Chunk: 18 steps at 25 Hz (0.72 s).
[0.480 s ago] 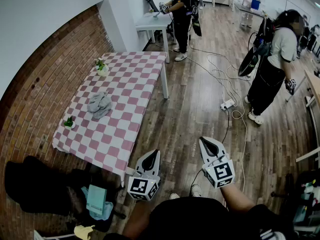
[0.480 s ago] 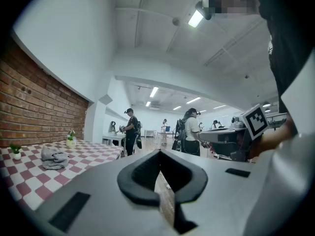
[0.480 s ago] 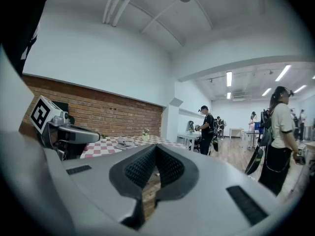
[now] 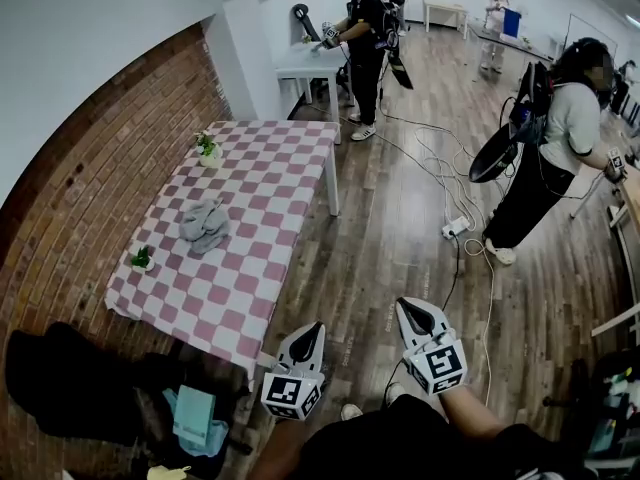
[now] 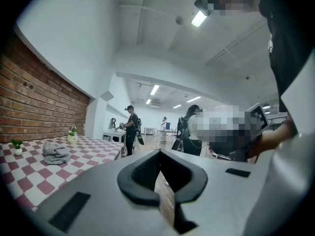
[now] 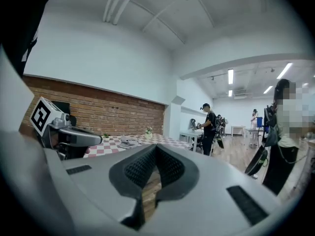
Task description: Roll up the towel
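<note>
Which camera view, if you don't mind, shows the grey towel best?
The head view: it looks down on the whole towel, crumpled on the checkered table. The left gripper view shows it side-on as a low heap; the right gripper view, only a small distant lump.

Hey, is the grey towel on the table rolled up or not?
Not rolled: the towel lies in a crumpled heap on the checked table.

We see the grey towel (image 4: 204, 226) crumpled, unrolled, mid-table (image 4: 262, 298), nearer the wall-side long edge.
</note>
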Motion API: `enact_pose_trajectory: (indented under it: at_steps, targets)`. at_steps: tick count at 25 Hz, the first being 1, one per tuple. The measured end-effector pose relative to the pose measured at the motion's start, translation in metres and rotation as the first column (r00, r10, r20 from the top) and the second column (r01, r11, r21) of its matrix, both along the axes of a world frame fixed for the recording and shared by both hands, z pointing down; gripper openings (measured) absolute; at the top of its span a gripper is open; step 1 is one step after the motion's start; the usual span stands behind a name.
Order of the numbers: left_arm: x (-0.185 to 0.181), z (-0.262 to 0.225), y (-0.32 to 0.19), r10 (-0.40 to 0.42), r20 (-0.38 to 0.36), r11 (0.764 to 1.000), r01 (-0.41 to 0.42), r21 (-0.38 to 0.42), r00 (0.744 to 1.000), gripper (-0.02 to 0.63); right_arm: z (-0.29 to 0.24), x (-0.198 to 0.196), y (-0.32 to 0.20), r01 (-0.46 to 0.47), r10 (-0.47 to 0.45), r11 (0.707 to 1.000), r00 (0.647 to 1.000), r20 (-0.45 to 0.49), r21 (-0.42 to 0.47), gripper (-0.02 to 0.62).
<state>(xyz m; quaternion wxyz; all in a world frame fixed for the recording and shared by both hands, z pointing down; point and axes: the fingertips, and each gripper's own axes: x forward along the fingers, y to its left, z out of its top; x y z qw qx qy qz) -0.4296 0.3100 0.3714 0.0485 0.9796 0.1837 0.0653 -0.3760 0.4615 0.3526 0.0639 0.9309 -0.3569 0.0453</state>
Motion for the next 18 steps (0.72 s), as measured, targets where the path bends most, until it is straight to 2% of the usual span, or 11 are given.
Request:
enact_pose_trajectory:
  at_steps: [5,6,7,12,14,16,18]
  targets:
    - [0.007,0.003,-0.011,-0.02,0.001,1.0,0.02,-0.009,1.0,-0.009,0.013,0.009,-0.018,0.051,-0.051,0.998,0.999,0.008,-0.031,0.005]
    - [0.011,0.004,-0.014,-0.028,0.002,1.0,0.028,-0.007,1.0,-0.009,0.014,0.013,-0.022,0.068,-0.068,0.997,0.998,0.016,-0.036,0.103]
    - [0.016,0.005,-0.017,-0.038,0.005,0.999,0.038,-0.002,0.999,0.015,0.016,0.018,-0.026,0.082,-0.082,0.996,0.996,0.022,-0.04,0.146]
    - [0.049,0.012,-0.037,-0.118,0.012,0.993,0.118,0.004,0.993,0.248,0.016,0.057,-0.039,0.099,-0.099,0.994,0.995,0.006,-0.037,0.275]
    - [0.068,0.011,-0.044,-0.161,-0.001,0.987,0.161,0.004,0.987,0.391,0.014,0.08,-0.041,0.099,-0.099,0.995,0.995,-0.005,-0.03,0.337]
    - [0.086,0.011,-0.047,-0.188,-0.009,0.982,0.188,0.011,0.982,0.571,0.014,0.102,-0.045,0.116,-0.117,0.993,0.993,-0.029,-0.007,0.416]
    - [0.103,0.011,-0.05,-0.211,-0.016,0.977,0.212,0.01,0.977,0.594,0.017,0.124,-0.05,0.144,-0.144,0.99,0.988,-0.051,0.0,0.494]
